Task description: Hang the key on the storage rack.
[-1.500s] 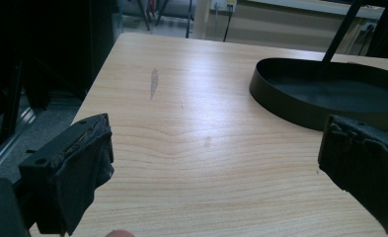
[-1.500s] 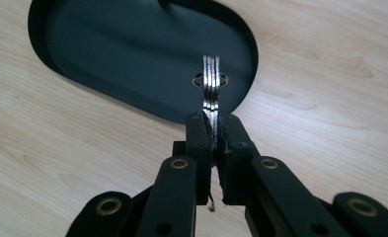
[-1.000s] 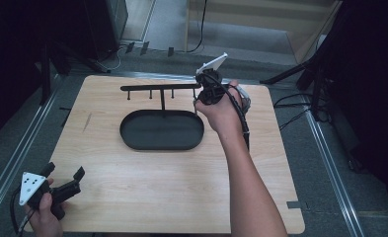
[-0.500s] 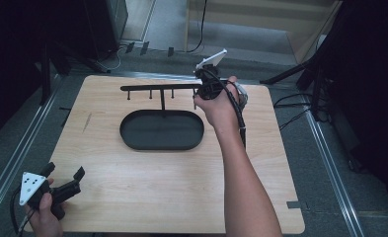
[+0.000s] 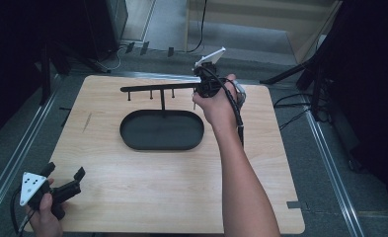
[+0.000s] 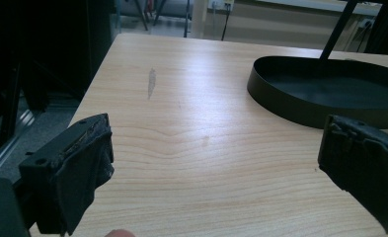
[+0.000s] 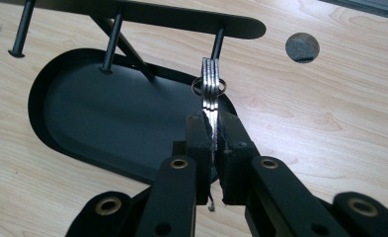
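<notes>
Barely anything has changed over the last second: the right gripper (image 5: 201,88) sits at the same spot by the right end of the rack's crossbar (image 5: 159,88), the hand (image 5: 220,106) only a shade shifted, and the left gripper (image 5: 63,180) has not budged from the near left corner of the tabletop (image 5: 132,177).

Up close in the right gripper view, the right gripper's fingers (image 7: 200,136) are pressed tight on a flat stack of keys (image 7: 211,84), pinching it at its lower end. The stack stands upright, its thin split ring (image 7: 209,86) up at the hook nearest the bar's end (image 7: 218,43); whether the ring is over that hook I cannot tell.

Count: one key bunch, about three blades side by side; one black oval tray (image 5: 162,129) with one slanted post and one crossbar; three hooks visible under the bar in the right gripper view; one round hole (image 7: 302,47) in the tabletop.

The left gripper's fingers (image 6: 70,165) are spread wide over bare wood, nothing between them.
</notes>
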Available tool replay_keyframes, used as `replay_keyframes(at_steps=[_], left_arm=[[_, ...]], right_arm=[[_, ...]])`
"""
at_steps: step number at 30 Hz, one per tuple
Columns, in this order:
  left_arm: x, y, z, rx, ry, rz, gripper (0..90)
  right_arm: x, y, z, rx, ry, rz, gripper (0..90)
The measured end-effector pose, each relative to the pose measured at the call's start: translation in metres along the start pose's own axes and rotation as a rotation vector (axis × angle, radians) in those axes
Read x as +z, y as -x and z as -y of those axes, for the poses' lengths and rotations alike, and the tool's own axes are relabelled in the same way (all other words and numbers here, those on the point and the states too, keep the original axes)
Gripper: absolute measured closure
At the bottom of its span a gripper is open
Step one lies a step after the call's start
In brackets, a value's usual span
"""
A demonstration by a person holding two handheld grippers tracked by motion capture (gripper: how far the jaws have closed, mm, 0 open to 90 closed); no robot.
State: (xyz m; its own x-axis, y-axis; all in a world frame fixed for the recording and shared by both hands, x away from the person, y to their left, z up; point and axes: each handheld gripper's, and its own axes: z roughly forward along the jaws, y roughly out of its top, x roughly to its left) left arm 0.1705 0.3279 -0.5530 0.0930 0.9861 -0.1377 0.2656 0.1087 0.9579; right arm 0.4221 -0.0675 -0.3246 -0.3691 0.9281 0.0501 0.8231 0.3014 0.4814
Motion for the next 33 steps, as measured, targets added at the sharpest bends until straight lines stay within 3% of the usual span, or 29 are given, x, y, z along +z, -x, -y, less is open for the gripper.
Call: replay_keyframes(at_steps=[6,27,33], left_arm=[[0.000,0.000,0.000,0.001,0.000,0.000,0.7],[0.000,0.000,0.000,0.000,-0.002,0.002,0.7],[0.000,0.000,0.000,0.000,-0.002,0.002,0.7]], right_arm=[[0.001,0.006,-0.001,0.024,0.017,-0.003,85.4],[0.005,0.010,0.000,0.034,0.017,0.000,85.2],[0.010,0.017,0.003,0.058,0.025,-0.006,81.4]])
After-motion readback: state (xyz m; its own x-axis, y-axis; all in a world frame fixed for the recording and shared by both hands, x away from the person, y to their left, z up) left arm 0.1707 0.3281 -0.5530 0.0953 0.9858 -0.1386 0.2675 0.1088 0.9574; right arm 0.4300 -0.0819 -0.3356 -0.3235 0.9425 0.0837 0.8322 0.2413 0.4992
